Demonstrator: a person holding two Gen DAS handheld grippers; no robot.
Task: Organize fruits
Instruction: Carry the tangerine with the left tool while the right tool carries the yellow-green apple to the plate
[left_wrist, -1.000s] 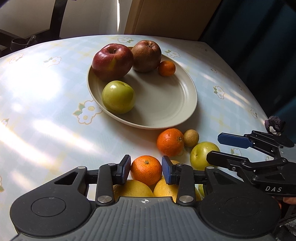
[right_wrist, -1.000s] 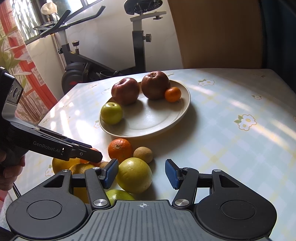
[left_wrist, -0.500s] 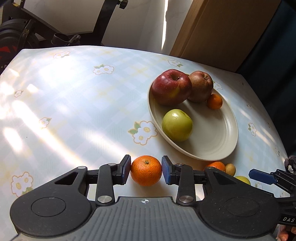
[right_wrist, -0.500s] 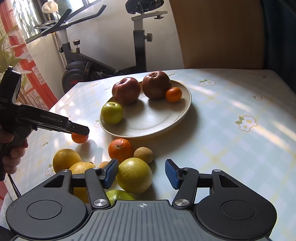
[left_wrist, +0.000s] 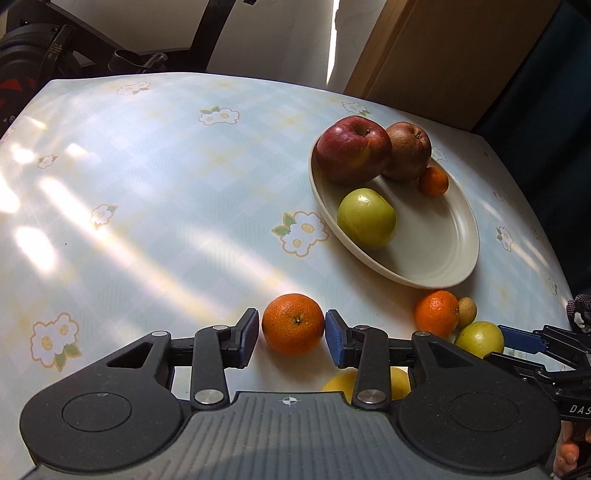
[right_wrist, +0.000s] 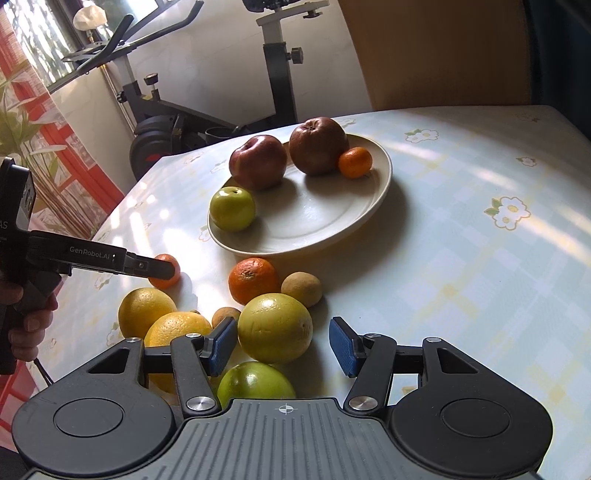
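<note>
Left gripper (left_wrist: 290, 333) straddles a small mandarin (left_wrist: 293, 324) sitting on the tablecloth (left_wrist: 155, 177) left of the plate (left_wrist: 436, 266); jaws opening, gaps showing on both sides, so it looks let go. Best to finish spreading and back straight off so a pad doesn't roll it. Right gripper (right_wrist: 282, 341) closing around a big yellow-green citrus (right_wrist: 275, 326) in the pile, right pad not yet touching; centre it before squeezing so it doesn't shove the neighbours

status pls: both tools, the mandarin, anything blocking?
Left tool opening, mandarin between pads, on the table. Right tool closing around yellow-green citrus, right pad still clear. Plate has free space; nothing blocking.
</note>
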